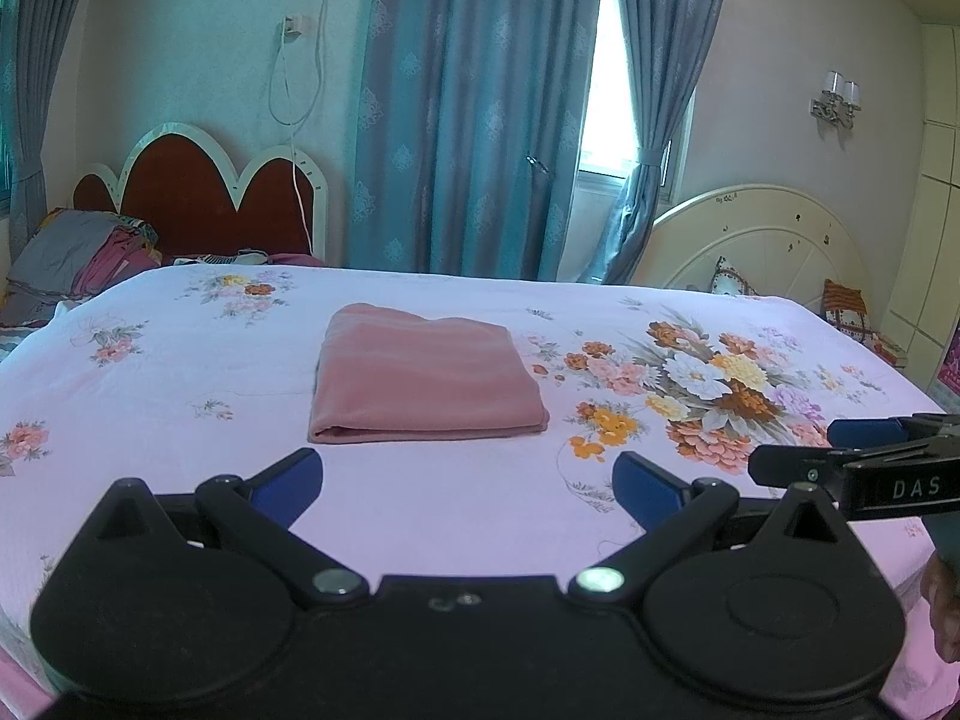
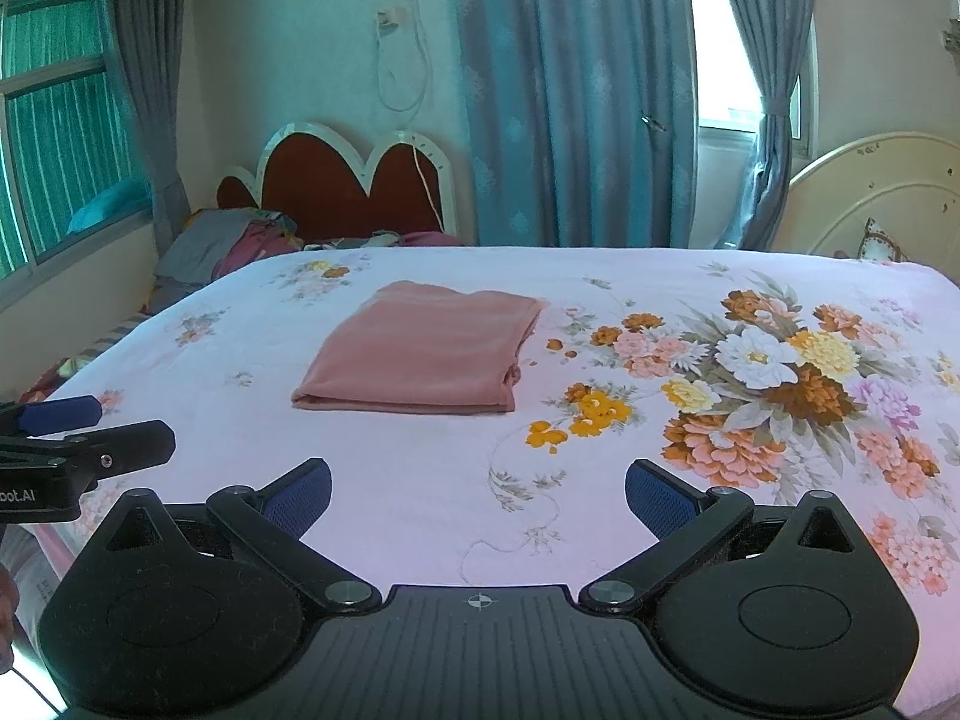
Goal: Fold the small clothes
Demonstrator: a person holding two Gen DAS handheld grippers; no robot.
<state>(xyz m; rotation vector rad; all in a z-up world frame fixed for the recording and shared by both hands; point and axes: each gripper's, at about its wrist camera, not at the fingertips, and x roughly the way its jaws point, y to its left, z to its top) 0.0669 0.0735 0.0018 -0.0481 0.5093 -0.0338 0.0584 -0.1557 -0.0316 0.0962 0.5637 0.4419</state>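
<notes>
A pink cloth [image 1: 423, 375] [image 2: 420, 351] lies folded into a flat rectangle on the floral pink bedsheet [image 1: 180, 372] [image 2: 600, 510], near the middle of the bed. My left gripper [image 1: 468, 489] hovers in front of it, open, nothing between its blue pads. My right gripper [image 2: 478, 498] is also open and empty, nearer the bed's front edge and right of the cloth. Each gripper shows at the side of the other's view: the right gripper [image 1: 864, 450] at the right edge, the left gripper [image 2: 72, 432] at the left edge.
A red scalloped headboard [image 1: 198, 192] with a heap of bedding [image 1: 84, 258] stands at the back left. Blue curtains [image 1: 468, 108] hang behind the bed. A cream headboard [image 1: 762, 240] and patterned cushions [image 1: 846, 306] sit at the back right.
</notes>
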